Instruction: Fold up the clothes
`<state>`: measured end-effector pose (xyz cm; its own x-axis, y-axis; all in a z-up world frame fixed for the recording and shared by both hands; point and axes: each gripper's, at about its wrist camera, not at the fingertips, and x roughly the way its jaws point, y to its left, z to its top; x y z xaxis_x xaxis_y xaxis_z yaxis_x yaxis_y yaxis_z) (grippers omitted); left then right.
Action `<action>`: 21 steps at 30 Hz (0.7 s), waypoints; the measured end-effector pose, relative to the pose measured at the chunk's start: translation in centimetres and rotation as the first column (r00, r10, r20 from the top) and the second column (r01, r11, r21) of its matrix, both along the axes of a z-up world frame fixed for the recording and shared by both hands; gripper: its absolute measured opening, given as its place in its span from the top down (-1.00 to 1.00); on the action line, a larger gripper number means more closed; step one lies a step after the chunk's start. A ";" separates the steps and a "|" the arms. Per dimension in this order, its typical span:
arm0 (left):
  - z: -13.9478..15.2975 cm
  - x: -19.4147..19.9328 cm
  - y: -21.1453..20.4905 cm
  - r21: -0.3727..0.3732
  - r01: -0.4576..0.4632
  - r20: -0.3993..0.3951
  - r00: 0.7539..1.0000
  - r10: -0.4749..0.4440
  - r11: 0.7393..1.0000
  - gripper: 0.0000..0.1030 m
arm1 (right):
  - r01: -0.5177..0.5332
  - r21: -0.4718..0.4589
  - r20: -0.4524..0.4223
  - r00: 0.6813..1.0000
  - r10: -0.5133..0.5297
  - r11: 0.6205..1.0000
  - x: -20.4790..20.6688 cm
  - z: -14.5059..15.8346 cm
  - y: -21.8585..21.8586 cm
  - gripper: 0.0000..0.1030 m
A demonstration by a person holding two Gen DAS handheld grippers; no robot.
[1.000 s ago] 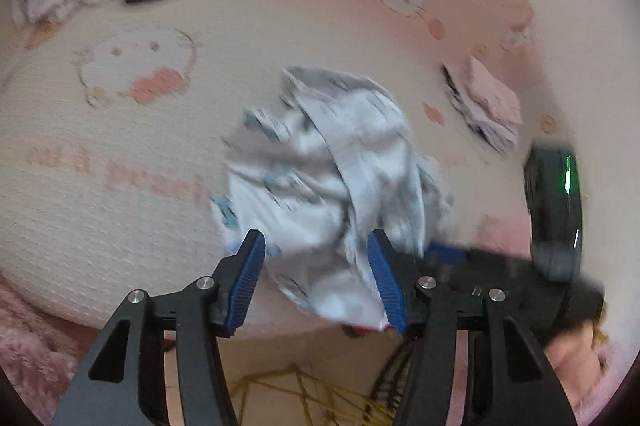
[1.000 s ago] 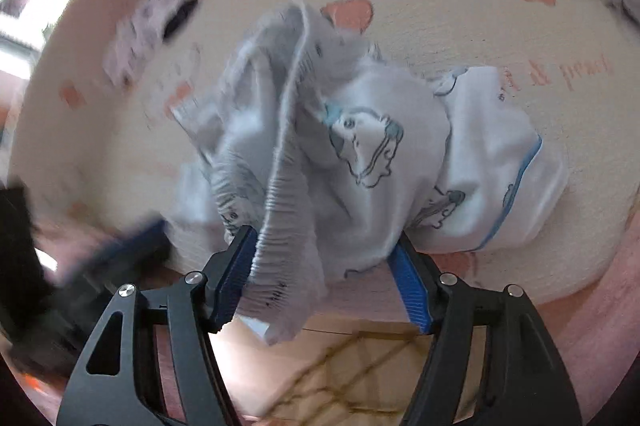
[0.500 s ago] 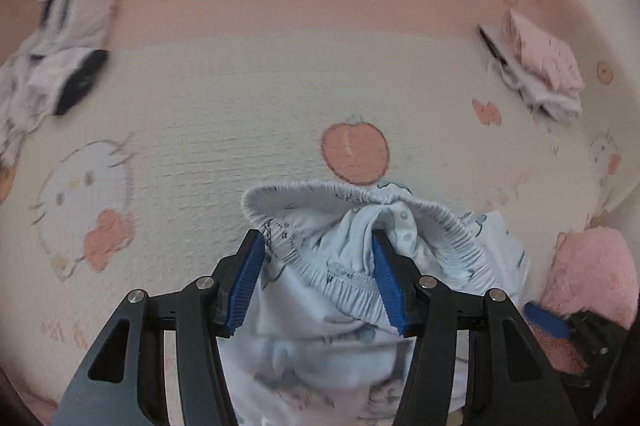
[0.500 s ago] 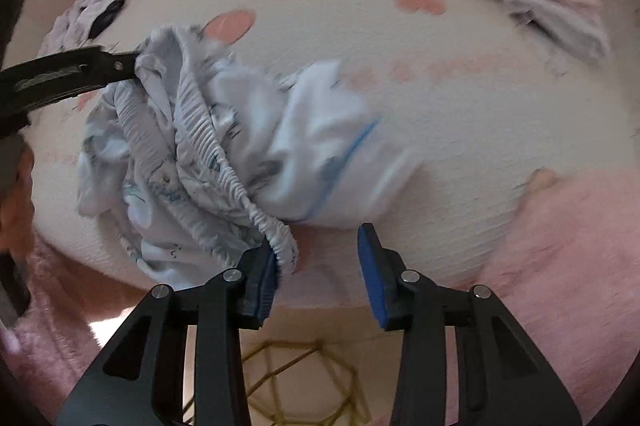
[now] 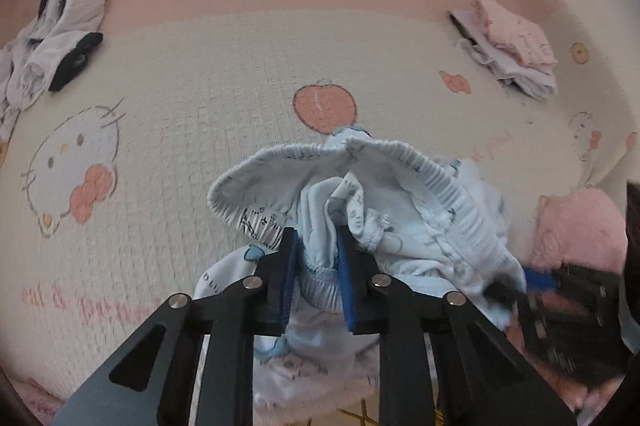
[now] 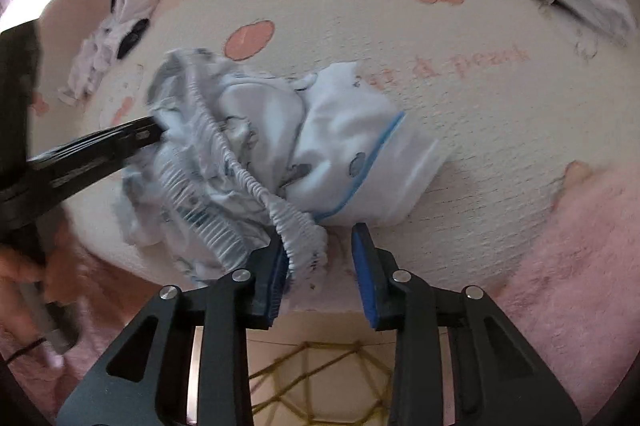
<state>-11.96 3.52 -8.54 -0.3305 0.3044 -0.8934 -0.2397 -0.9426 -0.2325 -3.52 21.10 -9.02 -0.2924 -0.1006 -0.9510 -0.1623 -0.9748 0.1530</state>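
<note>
— Where are your two claws right now?

— Your left claw sits low in the centre of the left wrist view, its blue pads drawn close and clamped on a bunched fold of the light blue garment. Your right claw is low in the centre of its own view with the pads apart; the ruffled elastic edge lies against the left pad, and the other pad touches nothing.

— And the garment itself?

— It lies crumpled on the cream part of the blanket, in the middle of the right wrist view, near the blanket's front edge. The gathered waistband arches open just above your left claw. A white panel with a blue stripe spreads to the right of the heap.

— Anything else around?

— A folded pink and white stack rests at the upper right of the left view, and a black and white garment lies at the upper left. A pink fluffy cloth fills the lower right of the right view.
</note>
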 end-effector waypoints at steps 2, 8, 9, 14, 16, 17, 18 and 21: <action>0.4 1.1 -0.4 0.018 0.002 -0.005 1.000 -0.002 1.000 0.66 | 0.017 0.111 -0.014 1.000 -0.016 0.994 -0.1 0.5 0.1 0.39; -0.8 5.0 -1.0 0.069 0.004 0.064 0.998 -0.008 0.998 0.67 | 0.016 0.258 -0.070 0.998 0.002 0.966 -0.2 1.7 -0.8 0.37; -1.2 5.6 -1.0 0.074 0.001 0.074 0.997 -0.007 0.997 0.67 | 0.015 0.258 -0.082 0.997 0.006 0.966 -0.4 1.7 -0.8 0.37; -0.8 5.0 -3.0 0.186 -0.121 0.071 0.991 0.109 0.975 0.65 | 0.022 0.120 -0.105 0.994 -0.009 0.992 -0.4 1.8 0.0 0.32; -0.1 4.6 -4.2 0.227 -0.166 0.037 0.986 0.162 0.960 0.62 | 0.057 -0.004 -0.068 0.996 -0.057 0.998 -0.4 1.0 1.3 0.31; 0.4 4.5 -4.9 0.247 -0.189 0.017 0.981 0.191 0.950 0.54 | 0.075 -0.048 -0.049 0.996 -0.078 0.996 -0.2 0.5 1.7 0.29; 0.7 4.4 -5.4 0.260 -0.207 0.000 0.977 0.214 0.943 0.42 | 0.091 -0.086 -0.031 0.995 -0.094 0.992 -0.1 0.1 2.1 0.28; 0.8 3.8 -5.6 0.222 -0.212 -0.022 0.975 0.222 0.952 0.40 | 0.100 -0.127 -0.006 0.995 -0.101 0.987 0.1 -0.4 2.4 0.27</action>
<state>-8.16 -2.09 -7.72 -0.4492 0.4054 -0.7962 -0.0500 -0.9011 -0.4306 -3.40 23.54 -9.38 -0.3190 -0.1896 -0.9286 -0.2557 -0.9262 0.2770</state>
